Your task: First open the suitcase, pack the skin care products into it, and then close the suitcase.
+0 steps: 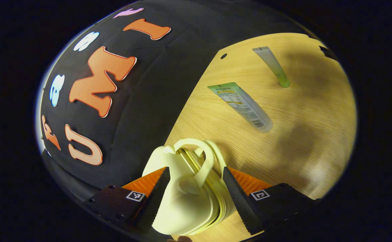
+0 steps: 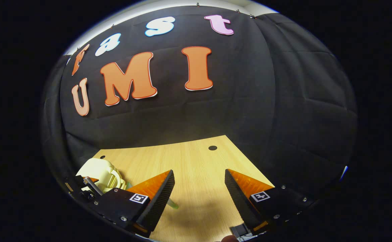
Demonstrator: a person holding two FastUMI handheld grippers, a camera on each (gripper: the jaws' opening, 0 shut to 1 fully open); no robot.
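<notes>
Left tongs straddle the cream suitcase standing on the desk; contact of both fingers uncertain. Risk: the smooth rounded plastic shell could slip or tip. Right tongs apart, empty. Beyond the suitcase lie a flat-crimped translucent tube, then a slim green-tipped tube, on matte woodgrain.

left tool astride closed suitcase | two tubes on table

One cream suitcase sits at six o'clock in the left gripper view. Two tubes lie at one o'clock: one white, one green.
</notes>
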